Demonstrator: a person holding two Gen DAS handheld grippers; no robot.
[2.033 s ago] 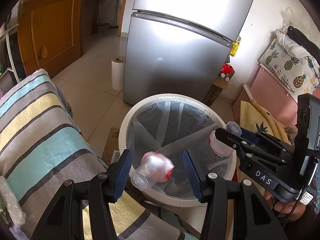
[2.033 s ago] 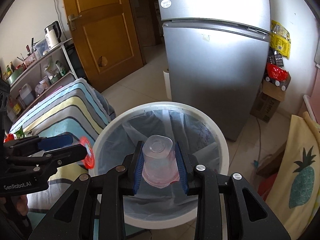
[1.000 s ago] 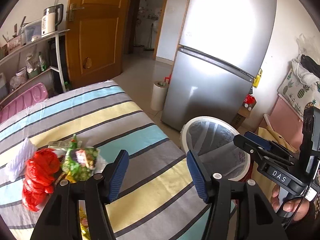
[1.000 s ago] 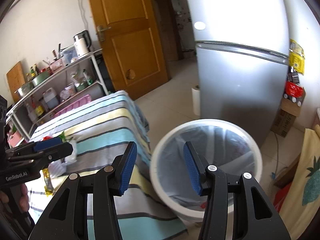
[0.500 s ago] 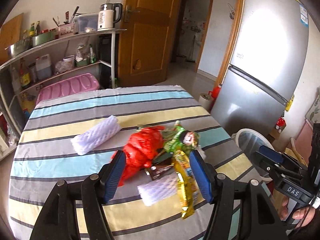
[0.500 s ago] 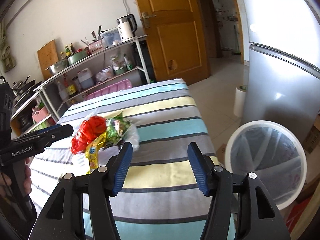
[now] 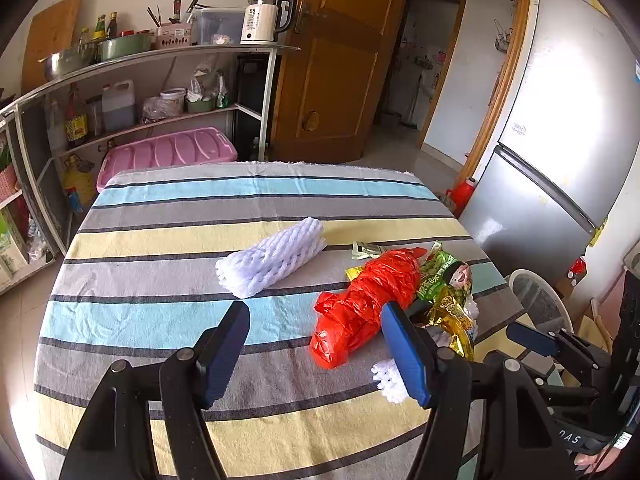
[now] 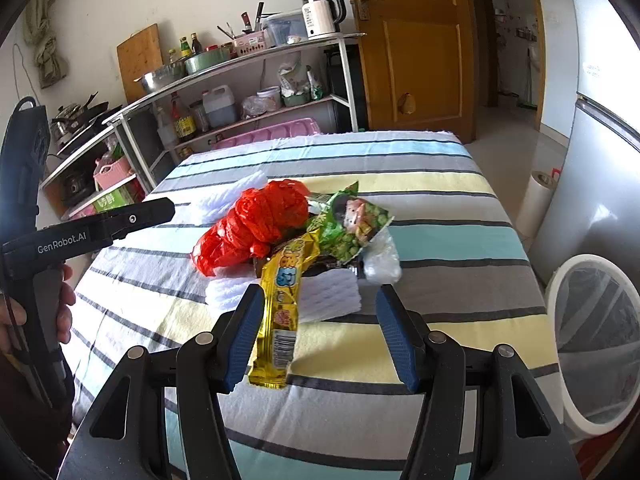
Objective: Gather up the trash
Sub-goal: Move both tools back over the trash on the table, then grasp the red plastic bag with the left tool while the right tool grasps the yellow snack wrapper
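A pile of trash lies on the striped table [image 7: 160,320]: a red plastic bag [image 7: 364,300] [image 8: 256,220], a green snack packet [image 7: 440,276] [image 8: 352,228], a yellow wrapper [image 8: 280,312] and white foam nets [image 7: 272,256] [image 8: 328,292]. My left gripper [image 7: 316,356] is open and empty above the table, with the red bag just beyond its right finger. My right gripper [image 8: 320,332] is open and empty, with the yellow wrapper and a foam net between and just beyond its fingers. The white lined bin [image 8: 592,340] stands on the floor to the right.
A silver fridge [image 7: 560,140] stands right of the table behind the bin. A metal shelf [image 8: 240,80] with bottles, bowls and a kettle runs along the far wall. A wooden door [image 8: 420,40] is at the back. A paper roll [image 8: 536,200] stands on the floor.
Both grippers dropped their cups into the bin, opened, and swung left from the bin to the table. They now sit lower and closer to the trash pile.
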